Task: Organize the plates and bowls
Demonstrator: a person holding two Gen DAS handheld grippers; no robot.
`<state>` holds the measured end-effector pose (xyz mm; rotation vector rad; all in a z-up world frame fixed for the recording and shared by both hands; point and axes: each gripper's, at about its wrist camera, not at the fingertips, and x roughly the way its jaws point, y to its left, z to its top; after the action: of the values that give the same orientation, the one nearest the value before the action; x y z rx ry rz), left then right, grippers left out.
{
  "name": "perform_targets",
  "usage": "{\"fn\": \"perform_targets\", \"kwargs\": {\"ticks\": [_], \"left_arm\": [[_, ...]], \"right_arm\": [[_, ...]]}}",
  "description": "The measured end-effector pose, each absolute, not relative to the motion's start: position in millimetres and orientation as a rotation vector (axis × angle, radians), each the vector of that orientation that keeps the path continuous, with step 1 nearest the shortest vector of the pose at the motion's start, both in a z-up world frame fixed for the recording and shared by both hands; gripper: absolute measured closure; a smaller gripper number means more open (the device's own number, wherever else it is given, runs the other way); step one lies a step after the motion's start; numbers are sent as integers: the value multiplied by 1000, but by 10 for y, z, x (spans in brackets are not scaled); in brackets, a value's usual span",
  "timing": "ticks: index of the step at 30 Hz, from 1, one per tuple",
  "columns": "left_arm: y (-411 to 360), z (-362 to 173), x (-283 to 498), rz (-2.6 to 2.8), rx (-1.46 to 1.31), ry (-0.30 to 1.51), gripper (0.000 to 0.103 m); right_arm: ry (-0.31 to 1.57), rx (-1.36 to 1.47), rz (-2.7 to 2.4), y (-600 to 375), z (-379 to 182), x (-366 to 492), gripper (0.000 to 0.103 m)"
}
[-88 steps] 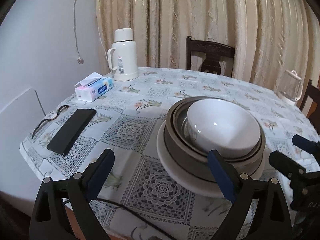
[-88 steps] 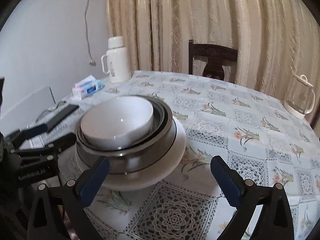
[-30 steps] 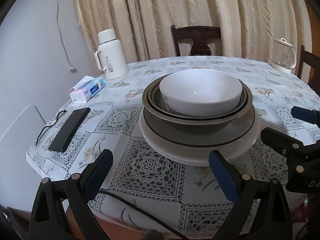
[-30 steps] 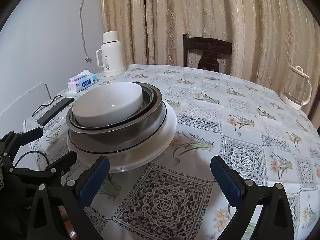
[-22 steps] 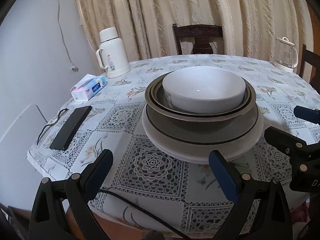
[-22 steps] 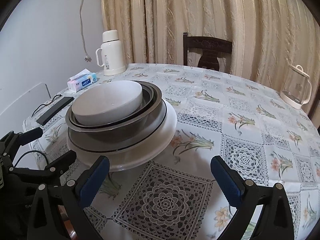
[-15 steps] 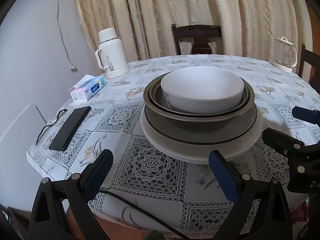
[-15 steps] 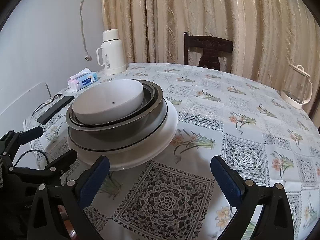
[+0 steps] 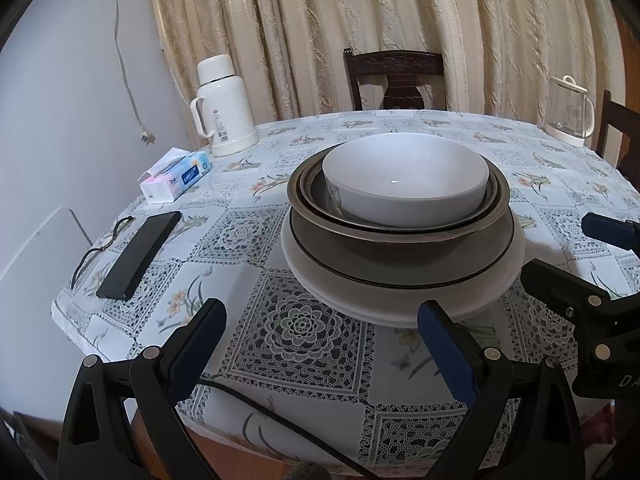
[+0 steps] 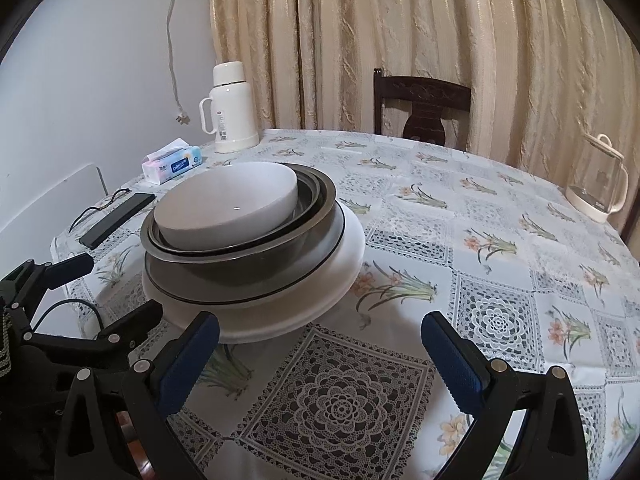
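Observation:
One stack of dishes stands on the patterned tablecloth: a white bowl [image 9: 404, 188] [image 10: 228, 204] sits inside nested steel bowls [image 9: 396, 228] [image 10: 248, 252], which rest on a dark-rimmed plate over a wide white plate [image 9: 404, 300] [image 10: 296, 300]. My left gripper [image 9: 320, 332] is open near the table's front edge, just short of the stack, with nothing between its blue pads. My right gripper [image 10: 320, 340] is open too, in front of the stack and slightly to its right, also holding nothing. Each gripper shows at the edge of the other's view.
A white thermos [image 9: 224, 108] and a tissue pack [image 9: 174, 178] stand at the back left. A black phone [image 9: 138, 254] with a cord lies near the left edge. A glass kettle [image 10: 598, 180] is at the far right, a dark chair [image 9: 394, 80] behind the table.
Both grippers pulled back from the stack over the last three seconds and have stayed open. In the last half second the views barely shift. The stack has not moved.

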<state>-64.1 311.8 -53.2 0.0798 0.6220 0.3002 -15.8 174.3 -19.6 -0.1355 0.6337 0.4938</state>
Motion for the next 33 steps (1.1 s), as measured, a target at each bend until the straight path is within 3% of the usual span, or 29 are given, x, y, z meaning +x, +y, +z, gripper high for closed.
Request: {"fn": "perform_targets", "kwargs": {"ticks": [33], "left_arm": [[3118,-538,-646,299,77,622,6]], "right_arm": [[701,-133,484,1732,-267,-118,0]]}}
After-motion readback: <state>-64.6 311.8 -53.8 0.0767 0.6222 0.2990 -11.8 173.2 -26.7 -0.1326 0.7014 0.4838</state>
